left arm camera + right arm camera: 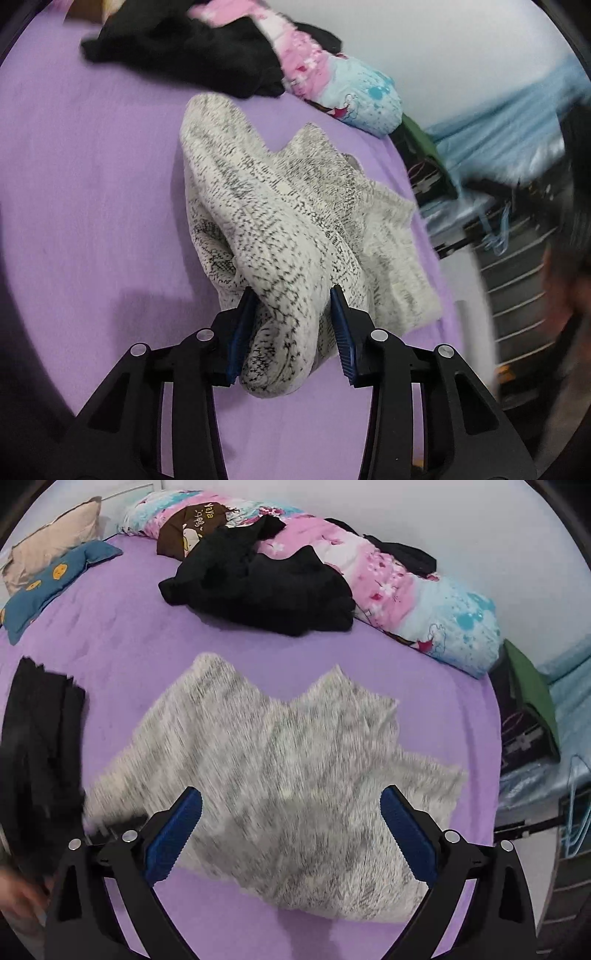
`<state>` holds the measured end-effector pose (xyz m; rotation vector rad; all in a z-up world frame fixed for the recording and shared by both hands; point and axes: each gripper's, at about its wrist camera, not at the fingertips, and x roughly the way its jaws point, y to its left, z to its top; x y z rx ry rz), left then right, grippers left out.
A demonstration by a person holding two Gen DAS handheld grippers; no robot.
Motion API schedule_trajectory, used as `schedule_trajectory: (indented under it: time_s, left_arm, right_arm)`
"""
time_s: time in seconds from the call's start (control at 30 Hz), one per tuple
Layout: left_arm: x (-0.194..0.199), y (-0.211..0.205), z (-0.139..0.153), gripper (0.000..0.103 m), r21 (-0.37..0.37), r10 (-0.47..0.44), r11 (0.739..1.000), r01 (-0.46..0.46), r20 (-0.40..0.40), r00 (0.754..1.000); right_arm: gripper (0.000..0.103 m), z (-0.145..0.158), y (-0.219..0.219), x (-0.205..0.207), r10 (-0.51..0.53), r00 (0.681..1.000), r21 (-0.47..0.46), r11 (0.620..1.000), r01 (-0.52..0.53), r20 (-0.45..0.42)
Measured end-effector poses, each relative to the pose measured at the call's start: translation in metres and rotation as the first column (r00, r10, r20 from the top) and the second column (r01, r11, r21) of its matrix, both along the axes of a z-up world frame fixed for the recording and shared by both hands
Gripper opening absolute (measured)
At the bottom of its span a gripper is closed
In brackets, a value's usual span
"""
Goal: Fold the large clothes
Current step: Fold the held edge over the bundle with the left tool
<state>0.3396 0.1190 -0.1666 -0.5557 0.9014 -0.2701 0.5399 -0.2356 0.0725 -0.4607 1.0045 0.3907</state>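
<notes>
Nearest your left wrist camera, at bottom centre, the left gripper has its blue pads pressed against a thick bunch of the grey-flecked knit sweater, clamped on it. From that grip the sweater trails toward the middle of the frame and spreads over the purple bed sheet. A pile of black clothes sits in the upper left, with a rolled pink and blue quilt to its right.

In the right wrist view, the right gripper fills the bottom with its jaws wide apart and holding nothing; the sweater, blurred, lies beyond and beneath them in the lower middle. Folded dark cloth rests at the left edge.

You appear to be early in a fold, one bunch of cloth raised by the left side only. Next, I judge, you need the right gripper on a matching edge so the knit can be spread flat before folding.
</notes>
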Motion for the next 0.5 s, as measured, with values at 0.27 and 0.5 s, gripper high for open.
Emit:
schedule_trajectory:
  time_s: [0.27, 0.5]
  left_arm:
    - [-0.007, -0.047, 0.020, 0.038, 0.207, -0.048, 0.978, 0.034, 0.064, 0.997]
    - [-0.005, -0.056, 0.024, 0.038, 0.264, -0.059, 0.964, 0.039, 0.070, 0.996]
  right_arm:
    - [0.096, 0.021, 0.103, 0.047, 0.006, 0.983, -0.114, 0.993, -0.028, -0.186]
    - [0.096, -0.063, 0.207, 0.052, 0.005, 0.943, -0.425, 0.892, -0.154, -0.332]
